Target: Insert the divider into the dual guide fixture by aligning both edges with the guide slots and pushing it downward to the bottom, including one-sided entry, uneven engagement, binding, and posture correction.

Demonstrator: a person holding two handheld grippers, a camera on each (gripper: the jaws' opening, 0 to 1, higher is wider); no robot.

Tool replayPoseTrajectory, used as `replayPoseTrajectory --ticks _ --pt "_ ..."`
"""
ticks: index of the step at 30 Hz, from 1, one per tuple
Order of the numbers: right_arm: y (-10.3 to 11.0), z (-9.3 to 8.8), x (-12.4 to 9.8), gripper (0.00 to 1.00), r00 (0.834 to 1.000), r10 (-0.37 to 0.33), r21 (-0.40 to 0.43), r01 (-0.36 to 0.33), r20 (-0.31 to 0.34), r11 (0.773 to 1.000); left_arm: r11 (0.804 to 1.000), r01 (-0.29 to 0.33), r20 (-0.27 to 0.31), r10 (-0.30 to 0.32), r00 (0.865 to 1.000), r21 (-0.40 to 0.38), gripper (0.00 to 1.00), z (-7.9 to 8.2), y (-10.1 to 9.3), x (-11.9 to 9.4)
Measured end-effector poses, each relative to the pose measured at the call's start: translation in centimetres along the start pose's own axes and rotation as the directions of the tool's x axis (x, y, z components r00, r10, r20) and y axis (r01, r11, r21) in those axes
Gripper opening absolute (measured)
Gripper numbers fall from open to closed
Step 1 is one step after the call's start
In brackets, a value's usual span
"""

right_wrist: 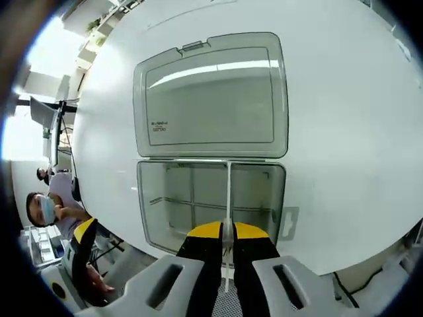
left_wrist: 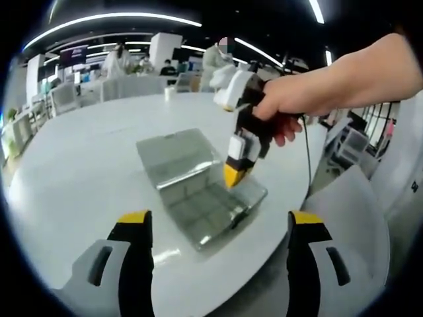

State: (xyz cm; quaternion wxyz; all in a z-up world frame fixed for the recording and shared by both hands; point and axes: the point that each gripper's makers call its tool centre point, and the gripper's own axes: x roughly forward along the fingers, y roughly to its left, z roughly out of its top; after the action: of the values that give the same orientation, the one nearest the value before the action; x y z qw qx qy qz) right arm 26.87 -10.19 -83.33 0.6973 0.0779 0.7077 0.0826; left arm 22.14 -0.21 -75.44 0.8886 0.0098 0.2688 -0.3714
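A clear plastic box (right_wrist: 151, 198), the guide fixture, lies on a white round table with its lid (right_wrist: 211, 99) folded back flat. Thin partitions cross its inside. My right gripper (right_wrist: 225, 232) is shut on a thin clear divider (right_wrist: 229, 188), seen edge-on and running straight across the box's middle. In the left gripper view, a hand holds the right gripper (left_wrist: 233, 177) tips-down over the far side of the box (left_wrist: 198, 218), beside the lid (left_wrist: 175, 155). My left gripper (left_wrist: 219, 221) stands open, jaws wide apart, short of the box. How deep the divider sits is hidden.
The white table (left_wrist: 79, 172) ends close in front of the left gripper and to the right. Its jaw (right_wrist: 83, 232) shows past the table edge. A masked person (right_wrist: 41, 210) sits beyond that. White chairs (left_wrist: 125, 86) and desks stand behind the table.
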Motion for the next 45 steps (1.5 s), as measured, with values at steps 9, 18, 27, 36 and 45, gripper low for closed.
replayPoseTrajectory --ticks 9,18,27,36,45 --pt "0.3 0.2 0.3 0.0 1.0 -0.004 0.0 0.004 0.002 1.0 1.0 -0.005 0.003 0.005 1.0 -0.006 0.82 0.0 0.2 -0.1" --pt "0.2 0.0 0.3 0.0 1.0 -0.011 0.007 0.011 0.001 1.0 1.0 -0.008 0.005 0.008 1.0 -0.009 0.82 0.0 0.4 -0.1" --pt "0.3 -0.6 0.4 0.0 0.999 -0.03 -0.01 0.03 0.012 1.0 1.0 -0.007 0.007 0.008 1.0 -0.009 0.82 0.1 0.4 -0.1" --pt "0.4 -0.7 0.3 0.0 1.0 -0.024 0.008 0.024 0.006 1.0 1.0 -0.01 0.006 0.01 1.0 -0.013 0.82 -0.1 0.6 -0.1" --pt "0.7 -0.5 0.3 0.0 1.0 -0.022 0.006 0.022 -0.007 1.0 1.0 -0.01 0.006 0.01 1.0 -0.016 0.82 -0.1 0.7 -0.1"
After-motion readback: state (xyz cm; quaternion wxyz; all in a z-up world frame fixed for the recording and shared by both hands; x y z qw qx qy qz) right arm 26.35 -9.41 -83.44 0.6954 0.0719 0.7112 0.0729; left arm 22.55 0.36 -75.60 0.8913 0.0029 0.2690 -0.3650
